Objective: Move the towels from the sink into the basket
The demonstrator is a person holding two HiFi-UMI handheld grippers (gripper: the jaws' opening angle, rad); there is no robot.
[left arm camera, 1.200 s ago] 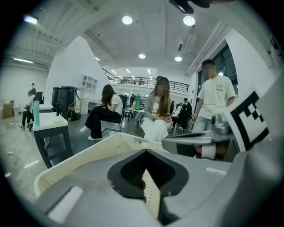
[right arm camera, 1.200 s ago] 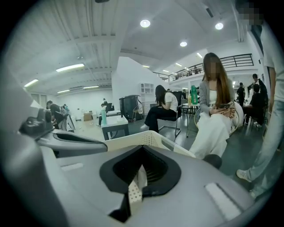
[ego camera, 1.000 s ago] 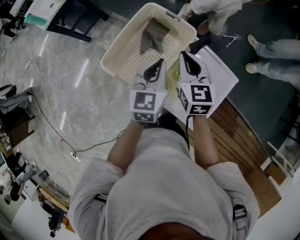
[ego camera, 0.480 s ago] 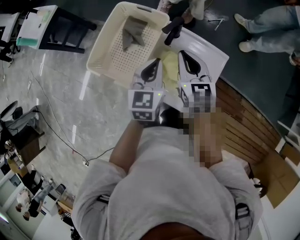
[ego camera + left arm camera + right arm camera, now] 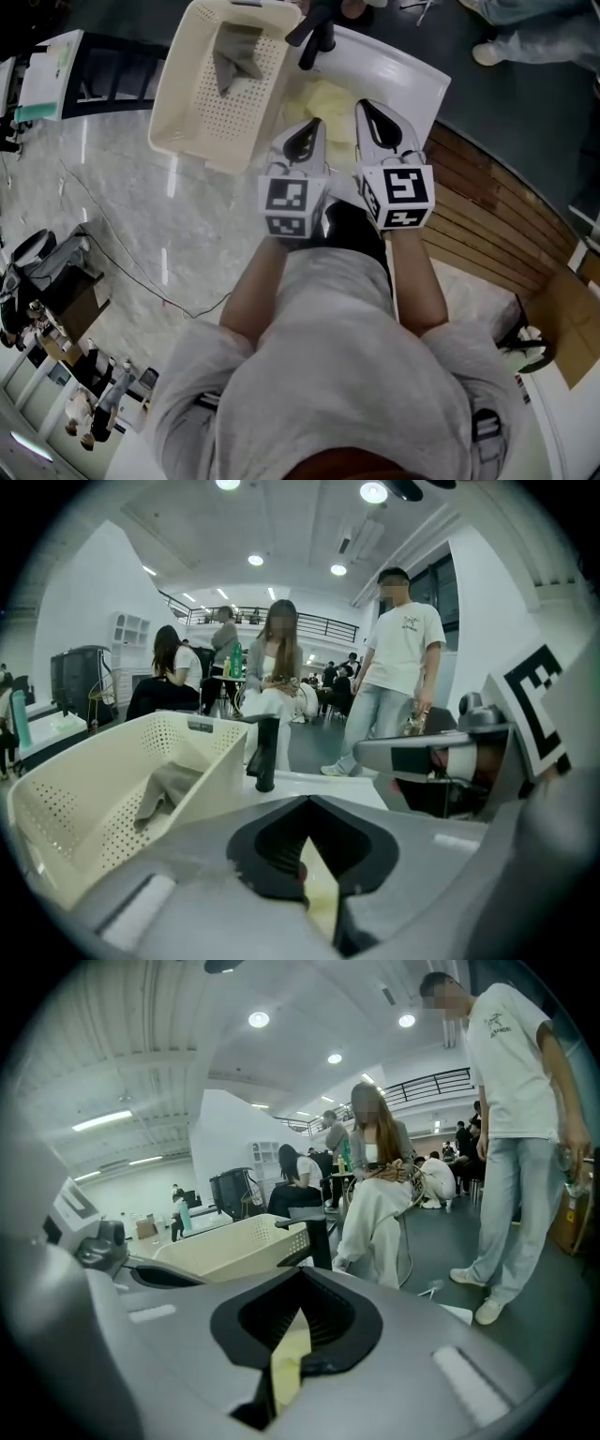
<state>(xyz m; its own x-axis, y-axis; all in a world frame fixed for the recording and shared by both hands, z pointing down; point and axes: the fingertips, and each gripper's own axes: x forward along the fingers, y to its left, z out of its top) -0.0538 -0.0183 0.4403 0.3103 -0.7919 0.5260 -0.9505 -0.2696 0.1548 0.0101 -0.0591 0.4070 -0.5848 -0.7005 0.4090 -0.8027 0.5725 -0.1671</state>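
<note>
**A:** Head view first, starting at the left. What's in the basket?

**B:** One grey towel, slumped against the far wall, well ahead and to the left of the left tongs.

**A:** And those tongs?

**B:** Clenched, with nothing in them. The left gripper view shows the jaws together, and only a sliver of yellow shows past them.

**A:** What is the yellow?

**B:** A yellow towel lying in the sink, just beyond the tips of both tongs. Neither pair seems to be touching it.

**A:** The right tongs?

**B:** Clenched and empty too, just beside the left pair, with the tip over the sink. A black faucet stands ahead of them, between the sink and the basket.

**A:** So how far along is it?

**B:** Partway, I'd say. One towel is in the basket and at least the yellow one is left. I can't tell whether anything lies under it. The tongs would have to open before they could take it.
</note>
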